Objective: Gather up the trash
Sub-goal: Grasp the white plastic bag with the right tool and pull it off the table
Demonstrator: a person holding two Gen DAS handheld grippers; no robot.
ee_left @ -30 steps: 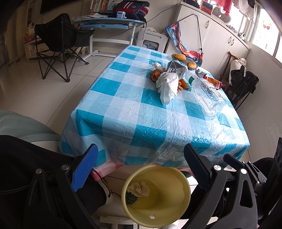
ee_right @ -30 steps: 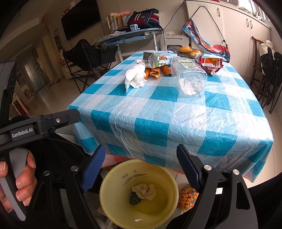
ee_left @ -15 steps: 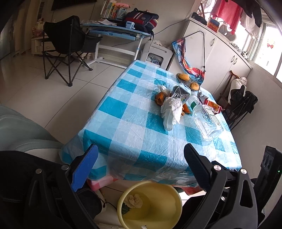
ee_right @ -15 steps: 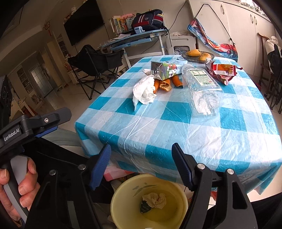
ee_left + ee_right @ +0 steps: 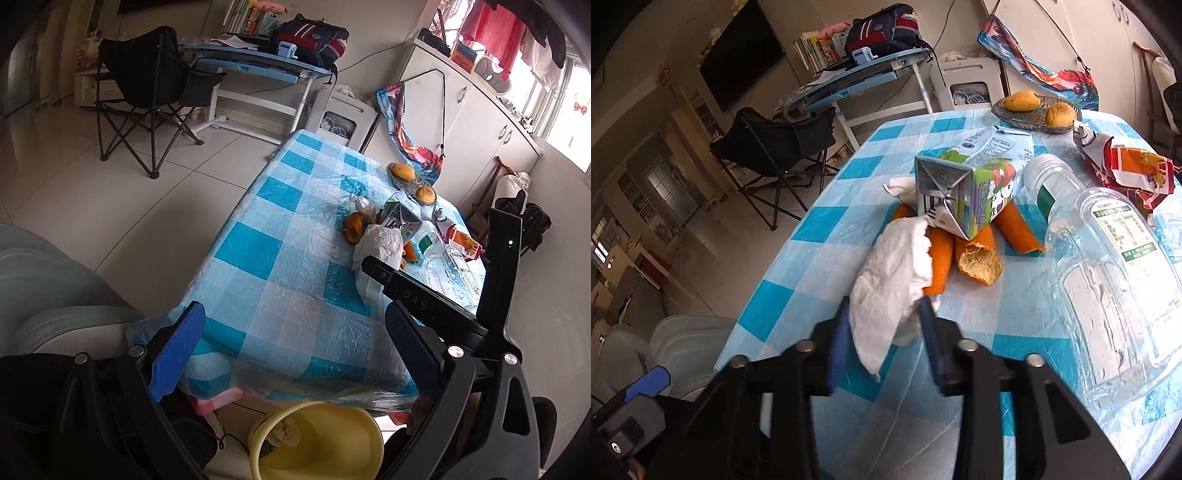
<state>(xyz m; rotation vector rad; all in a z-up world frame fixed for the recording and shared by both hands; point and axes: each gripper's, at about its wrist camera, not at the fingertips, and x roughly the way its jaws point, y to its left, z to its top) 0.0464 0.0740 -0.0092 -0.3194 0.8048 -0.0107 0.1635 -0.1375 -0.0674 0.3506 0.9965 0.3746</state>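
A crumpled white tissue (image 5: 892,280) lies on the blue checked tablecloth (image 5: 798,266), against orange peels (image 5: 979,254) and a drink carton (image 5: 975,192). My right gripper (image 5: 884,317) has its jaws closed on the near end of the tissue. The tissue also shows in the left wrist view (image 5: 380,247). My left gripper (image 5: 295,354) is open and empty, held off the table's near edge above a yellow bin (image 5: 332,443) that holds a wad of paper (image 5: 284,434).
A clear plastic bottle (image 5: 1108,266) lies on its side right of the tissue. A red snack wrapper (image 5: 1126,166) and a basket of fruit (image 5: 1034,110) sit behind. A folding chair (image 5: 144,92) and a desk (image 5: 255,62) stand on the floor beyond.
My right gripper moved up from above the bin onto the table and closed on the tissue. My left gripper rose and turned a little, staying open.
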